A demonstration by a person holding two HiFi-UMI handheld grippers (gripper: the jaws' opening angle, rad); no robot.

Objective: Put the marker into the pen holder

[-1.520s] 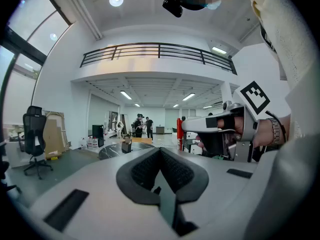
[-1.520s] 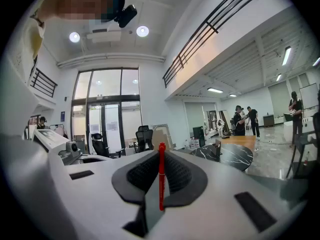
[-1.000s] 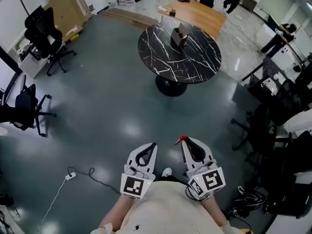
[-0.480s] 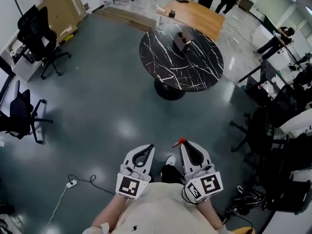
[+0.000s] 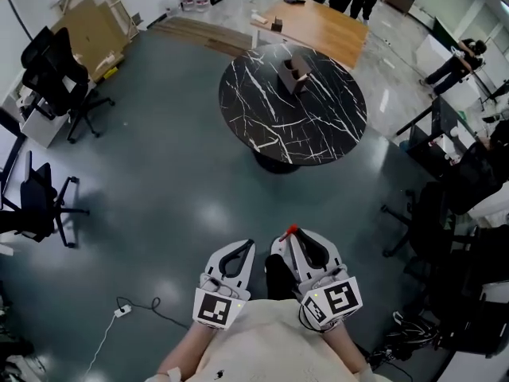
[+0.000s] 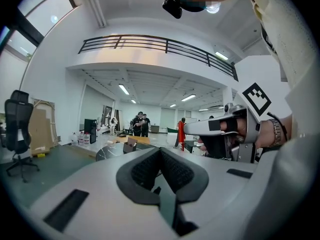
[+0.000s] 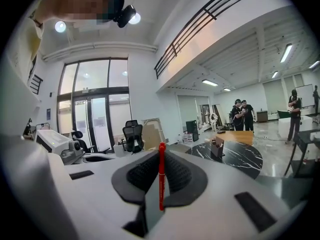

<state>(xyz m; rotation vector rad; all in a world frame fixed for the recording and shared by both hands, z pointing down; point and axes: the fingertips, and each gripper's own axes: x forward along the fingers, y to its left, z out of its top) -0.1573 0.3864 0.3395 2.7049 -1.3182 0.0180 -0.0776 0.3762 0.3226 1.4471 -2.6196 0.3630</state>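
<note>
One red marker [image 7: 161, 176] stands upright in the right gripper [image 5: 296, 241], whose jaws are clamped on it with its tip poking past them. It is well short of the round black marble table [image 5: 318, 126] and nowhere near touching it. The left gripper [image 5: 238, 253] hangs just beside the right one, on the same near side of the table. Its jaws are pressed together with nothing between them. That makes two grippers and one marker, both grippers held close to the person's body. One pen holder [image 5: 293, 74], a brown box, sits on the table's far half, towards the rim away from the grippers. What it has inside is too small to tell. Nothing else I can make out lies on the marble top. Just beyond the table is one wooden table [image 5: 334, 26], and past that two people [image 7: 241, 115] stand together. Off to the table's left, well apart from it, are two black office chairs [image 5: 60, 70] [image 5: 36, 197]. A sheet of cardboard [image 5: 83, 26] leans at the wall behind the farther chair.
</note>
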